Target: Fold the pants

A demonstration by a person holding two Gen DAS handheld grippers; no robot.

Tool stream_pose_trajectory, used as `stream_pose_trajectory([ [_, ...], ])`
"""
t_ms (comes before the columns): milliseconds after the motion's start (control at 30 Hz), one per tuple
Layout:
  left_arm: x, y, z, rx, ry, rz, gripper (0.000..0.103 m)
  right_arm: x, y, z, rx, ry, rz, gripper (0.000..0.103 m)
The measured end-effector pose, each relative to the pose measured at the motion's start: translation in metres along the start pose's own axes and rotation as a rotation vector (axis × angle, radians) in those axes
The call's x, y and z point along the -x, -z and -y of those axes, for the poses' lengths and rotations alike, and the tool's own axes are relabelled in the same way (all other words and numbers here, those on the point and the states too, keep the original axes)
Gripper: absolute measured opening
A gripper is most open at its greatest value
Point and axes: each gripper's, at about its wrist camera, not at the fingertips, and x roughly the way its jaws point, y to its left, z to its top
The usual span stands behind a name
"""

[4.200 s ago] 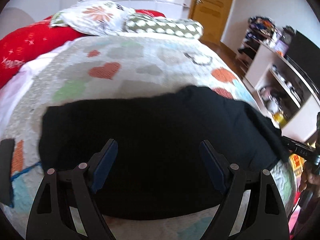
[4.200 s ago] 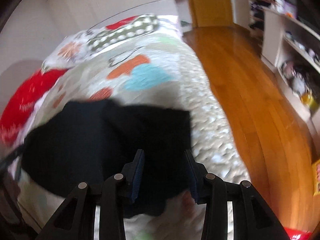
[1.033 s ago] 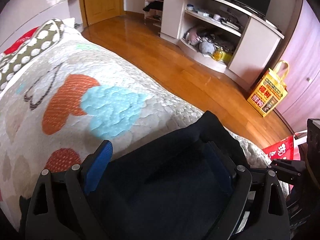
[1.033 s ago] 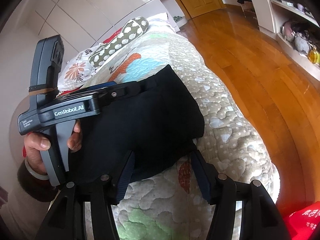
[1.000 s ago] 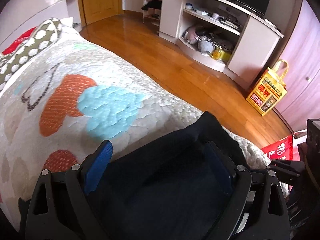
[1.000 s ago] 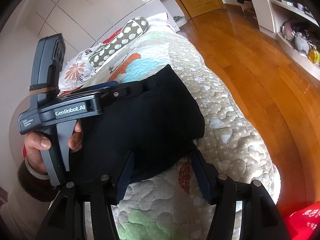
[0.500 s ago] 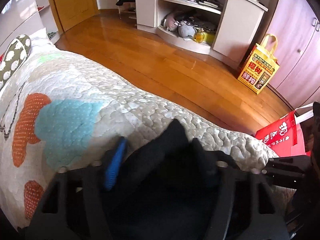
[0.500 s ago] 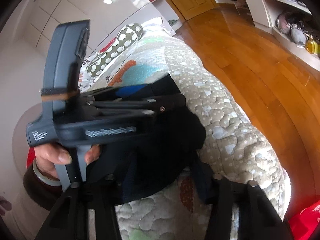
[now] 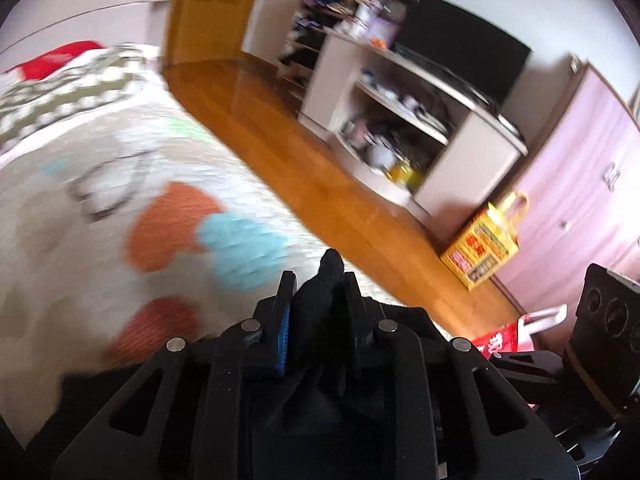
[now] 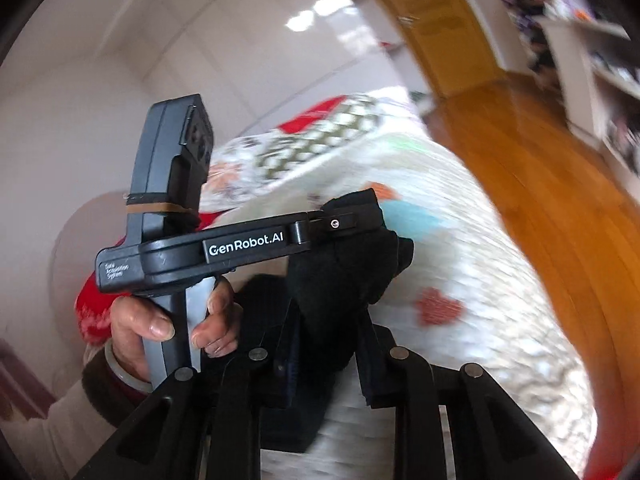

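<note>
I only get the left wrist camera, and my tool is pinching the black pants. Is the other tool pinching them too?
Observer: Yes. In the right wrist view the right tool has the pants bunched between its fingers; its jaws have just been closing.
Operator: Who's holding my tool?
Observer: A hand is wrapped round the grey handle of the left tool, whose jaws have also just been closing on the cloth.
Operator: Is the hand wearing anything?
Observer: A pale bangle sits on that wrist.
</note>
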Motion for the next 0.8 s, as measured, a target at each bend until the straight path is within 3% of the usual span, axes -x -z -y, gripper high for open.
stream_pose_trajectory([
  [133,0.053,0.032,-0.051,0.131,-0.112,0.059,0.027,-0.024,0.005,-0.056,0.111,-0.072,-0.040,0.023],
  [200,0.069,0.053,-0.077,0.210,-0.159,0.061,0.037,-0.047,0.019,-0.080,0.145,-0.120,-0.090,0.026],
  [300,0.089,0.088,-0.109,0.332,-0.204,0.054,0.052,-0.093,0.049,-0.108,0.180,-0.175,-0.258,0.027],
  [367,0.102,0.110,-0.118,0.364,-0.238,0.053,0.052,-0.112,0.073,-0.115,0.187,-0.203,-0.385,0.033],
  [400,0.106,0.116,-0.120,0.371,-0.246,0.055,0.052,-0.112,0.076,-0.116,0.193,-0.211,-0.402,0.036],
  [533,0.122,0.142,-0.116,0.404,-0.249,0.087,0.067,-0.082,0.064,-0.103,0.181,-0.259,-0.336,0.044],
  [633,0.120,0.152,-0.110,0.433,-0.236,0.096,0.069,-0.066,0.037,-0.079,0.158,-0.138,-0.236,0.045],
  [700,0.109,0.158,-0.103,0.445,-0.253,0.068,0.070,-0.070,0.030,-0.068,0.140,-0.072,-0.217,0.044],
  [800,0.085,0.160,-0.098,0.434,-0.279,0.003,0.070,-0.093,0.022,-0.057,0.137,-0.045,-0.222,0.044],
])
